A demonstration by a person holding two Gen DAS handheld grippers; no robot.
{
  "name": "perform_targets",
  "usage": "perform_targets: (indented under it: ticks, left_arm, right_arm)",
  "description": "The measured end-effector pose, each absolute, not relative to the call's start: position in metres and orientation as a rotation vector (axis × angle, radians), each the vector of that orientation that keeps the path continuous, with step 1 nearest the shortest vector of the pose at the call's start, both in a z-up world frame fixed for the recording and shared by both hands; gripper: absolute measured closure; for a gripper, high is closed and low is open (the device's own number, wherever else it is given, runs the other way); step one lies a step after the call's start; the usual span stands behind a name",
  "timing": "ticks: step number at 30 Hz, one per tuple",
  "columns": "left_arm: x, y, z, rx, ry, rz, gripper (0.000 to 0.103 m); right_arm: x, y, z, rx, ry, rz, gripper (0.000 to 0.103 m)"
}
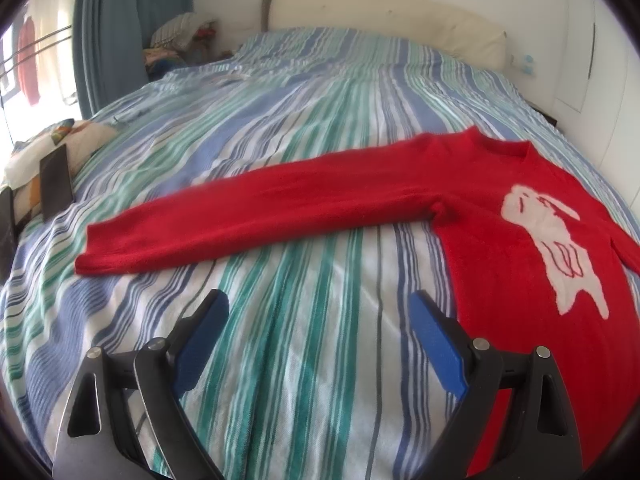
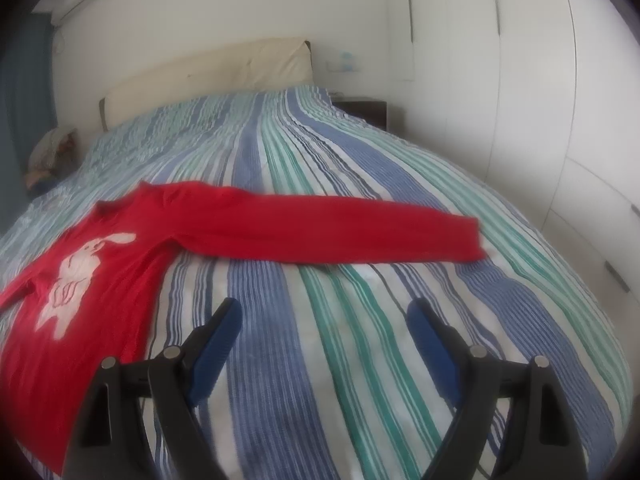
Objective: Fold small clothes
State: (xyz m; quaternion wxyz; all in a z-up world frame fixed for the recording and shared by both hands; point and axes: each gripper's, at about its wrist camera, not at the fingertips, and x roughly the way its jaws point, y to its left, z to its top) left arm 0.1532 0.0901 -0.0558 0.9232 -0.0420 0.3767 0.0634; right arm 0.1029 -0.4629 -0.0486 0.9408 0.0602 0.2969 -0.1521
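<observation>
A small red sweater (image 1: 496, 248) with a white rabbit design (image 1: 556, 248) lies flat, face up, on the striped bed. In the left wrist view its left sleeve (image 1: 240, 220) stretches out to the left. In the right wrist view the sweater (image 2: 80, 280) lies at the left and its other sleeve (image 2: 340, 232) stretches right. My left gripper (image 1: 320, 304) is open and empty, above the bedcover just below the sleeve, beside the sweater's body. My right gripper (image 2: 324, 312) is open and empty, below the right sleeve.
The bed has a blue, green and white striped cover (image 1: 304, 128) and a cream headboard (image 1: 380, 12). Pillows and dark items (image 1: 56, 176) lie at the bed's left edge by a blue curtain (image 1: 108, 28). White wardrobe doors (image 2: 520, 80) and a dark nightstand (image 2: 364, 110) stand at the right.
</observation>
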Motion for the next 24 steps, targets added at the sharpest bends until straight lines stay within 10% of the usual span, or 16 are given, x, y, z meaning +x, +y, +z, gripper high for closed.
perform_targets:
  ticks: [24]
  left_arm:
    - [0.1521, 0.0860, -0.0579, -0.058, 0.766, 0.128, 0.010]
  right_arm:
    - [0.1042, -0.4650, -0.0521, 0.142, 0.616, -0.313, 0.019]
